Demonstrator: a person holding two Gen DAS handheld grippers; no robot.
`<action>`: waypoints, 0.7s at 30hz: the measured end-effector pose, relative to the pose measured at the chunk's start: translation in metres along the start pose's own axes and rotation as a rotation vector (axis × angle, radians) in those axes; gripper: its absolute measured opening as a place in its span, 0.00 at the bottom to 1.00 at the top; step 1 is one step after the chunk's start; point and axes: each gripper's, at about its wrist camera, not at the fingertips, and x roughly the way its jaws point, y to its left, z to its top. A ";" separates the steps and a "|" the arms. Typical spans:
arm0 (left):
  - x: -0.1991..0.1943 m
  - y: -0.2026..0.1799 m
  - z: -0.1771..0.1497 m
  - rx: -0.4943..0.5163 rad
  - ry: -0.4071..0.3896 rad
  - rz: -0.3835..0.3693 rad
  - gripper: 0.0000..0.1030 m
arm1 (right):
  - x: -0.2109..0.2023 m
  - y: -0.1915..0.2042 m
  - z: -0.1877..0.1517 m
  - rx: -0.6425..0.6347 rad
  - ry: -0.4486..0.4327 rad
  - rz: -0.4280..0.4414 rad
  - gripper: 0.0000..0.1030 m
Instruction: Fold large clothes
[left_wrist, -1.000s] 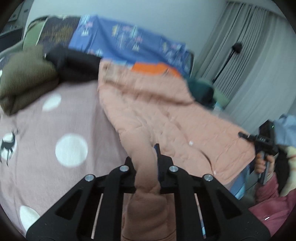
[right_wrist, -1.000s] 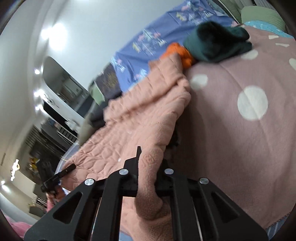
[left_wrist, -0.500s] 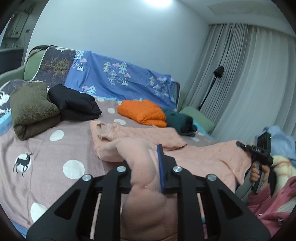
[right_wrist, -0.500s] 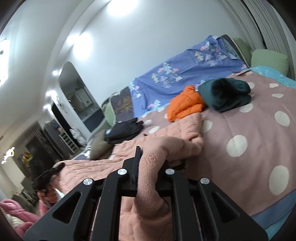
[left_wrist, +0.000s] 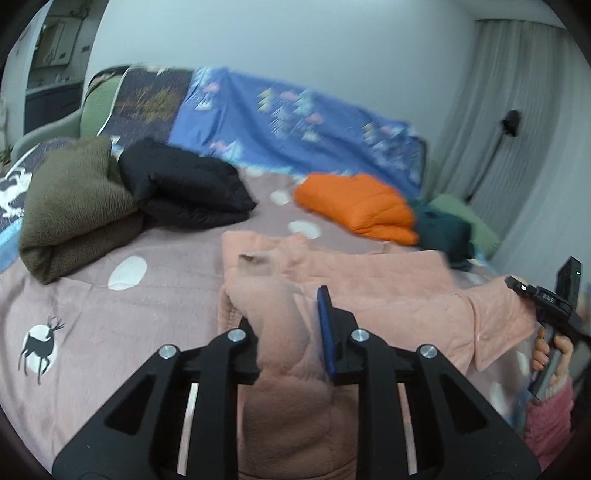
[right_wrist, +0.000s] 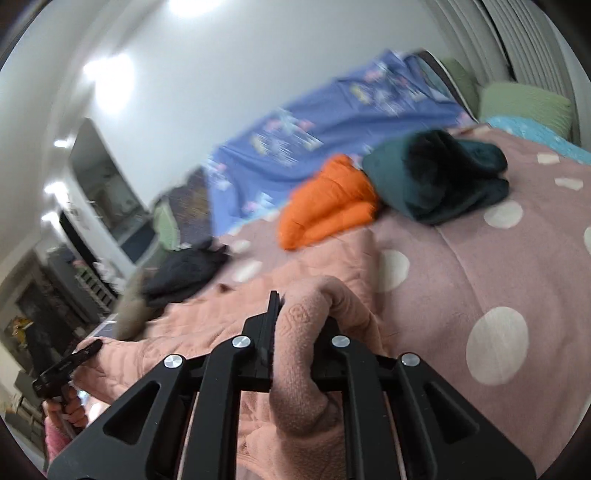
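Left wrist view, left to right: an olive-green folded garment (left_wrist: 74, 206) lay at the far left of the bed, with a black folded garment (left_wrist: 184, 188) touching its right side. The bed's pink spotted blanket (left_wrist: 110, 321) carried a deer print near the left edge. The left gripper (left_wrist: 290, 332) was clamped tight on a bunched fold of the peach quilted garment (left_wrist: 369, 288), cloth filling the gap between its fingers. That garment lay spread across the near middle of the bed, reaching right to the right gripper (left_wrist: 532, 295), which held its other end. Behind it sat an orange folded jacket (left_wrist: 358, 206), and a dark teal garment (left_wrist: 439, 232) touched the jacket's right side. A blue patterned sheet (left_wrist: 288, 122) ran along the far wall. Right wrist view: the left gripper (right_wrist: 83, 352) appeared at the near left, at the garment's (right_wrist: 207, 325) end. The right gripper (right_wrist: 301, 317) was closed on a rolled peach fold, fingers pressed against the cloth. The orange jacket (right_wrist: 328, 206) and the teal garment (right_wrist: 436, 181) lay far right of centre.
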 end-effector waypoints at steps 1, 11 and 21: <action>0.017 0.004 0.000 -0.008 0.030 0.024 0.22 | 0.022 -0.006 -0.004 -0.005 0.037 -0.052 0.11; 0.053 0.014 -0.011 0.005 0.077 0.071 0.32 | 0.019 -0.017 -0.009 0.006 0.075 0.047 0.46; -0.028 0.014 -0.045 0.016 0.031 -0.005 0.71 | -0.045 -0.015 -0.034 -0.058 0.081 0.092 0.70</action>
